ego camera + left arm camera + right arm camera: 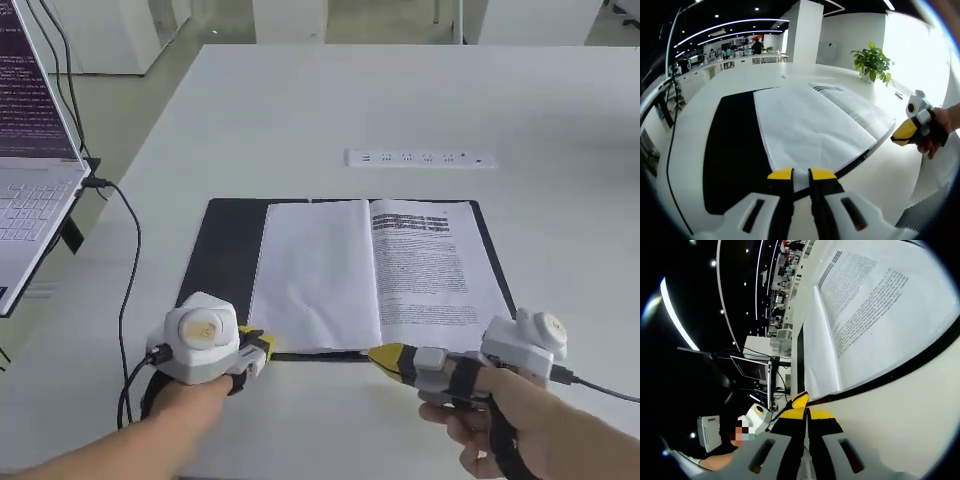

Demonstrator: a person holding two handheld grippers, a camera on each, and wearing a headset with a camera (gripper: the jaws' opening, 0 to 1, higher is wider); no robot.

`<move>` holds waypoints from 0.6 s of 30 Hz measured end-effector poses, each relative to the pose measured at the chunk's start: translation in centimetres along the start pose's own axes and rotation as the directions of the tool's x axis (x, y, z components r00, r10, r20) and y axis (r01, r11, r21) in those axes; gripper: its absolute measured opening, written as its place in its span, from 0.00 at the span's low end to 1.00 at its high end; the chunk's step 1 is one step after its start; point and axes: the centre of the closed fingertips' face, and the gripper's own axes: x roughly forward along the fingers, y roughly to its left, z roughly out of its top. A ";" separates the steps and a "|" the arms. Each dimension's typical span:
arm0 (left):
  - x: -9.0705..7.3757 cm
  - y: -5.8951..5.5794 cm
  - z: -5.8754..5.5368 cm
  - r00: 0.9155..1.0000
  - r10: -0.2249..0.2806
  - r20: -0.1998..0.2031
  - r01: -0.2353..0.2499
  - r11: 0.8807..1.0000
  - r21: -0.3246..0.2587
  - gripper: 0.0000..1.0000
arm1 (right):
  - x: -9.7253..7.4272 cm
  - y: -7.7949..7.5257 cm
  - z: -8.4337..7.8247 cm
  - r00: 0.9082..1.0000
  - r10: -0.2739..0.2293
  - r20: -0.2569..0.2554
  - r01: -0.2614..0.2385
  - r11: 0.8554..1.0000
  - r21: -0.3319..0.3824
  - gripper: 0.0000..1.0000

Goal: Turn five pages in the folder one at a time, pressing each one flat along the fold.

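Your folder lies open and flat on the white table, black cover showing at the left, a blank page left of the fold and a printed page right of it. Your left gripper sits at the folder's near edge, by the blank page's lower left corner; its yellow tips are drawn together with only a slit between them (whether they pinch any paper I cannot tell). Your right gripper lies on its side just in front of the folder's near edge, below the fold, pointing left toward the other gripper, its jaws pressed together on nothing. The two sets of tips are near each other but apart. In the left gripper view the right gripper comes in from the right, beside the printed page's corner. Beyond the folder a power strip lies on the table, well apart from it. A laptop stands open at the far left, and a black cable runs from it down toward your left hand.
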 end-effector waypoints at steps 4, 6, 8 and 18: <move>-0.7 -0.5 -0.2 1.000 -0.016 -0.004 0.016 1.000 -0.002 0.12 | -1.1 1.2 1.3 0.998 0.011 0.060 -0.009 1.000 -0.025 0.00; -1.2 -0.7 -0.1 1.000 -0.020 -0.003 0.020 1.000 -0.004 0.13 | -1.8 1.4 2.4 0.994 0.005 0.107 -0.001 0.999 -0.038 0.00; -1.6 -1.0 0.0 1.000 -0.030 -0.002 0.030 1.000 0.001 0.16 | -2.3 1.7 3.2 0.991 0.003 0.137 0.004 0.999 -0.050 0.00; -5.0 -2.3 1.8 0.997 -0.070 0.031 0.070 0.998 -0.002 0.26 | -6.5 2.2 7.7 0.944 -0.102 0.313 0.171 0.964 -0.202 0.00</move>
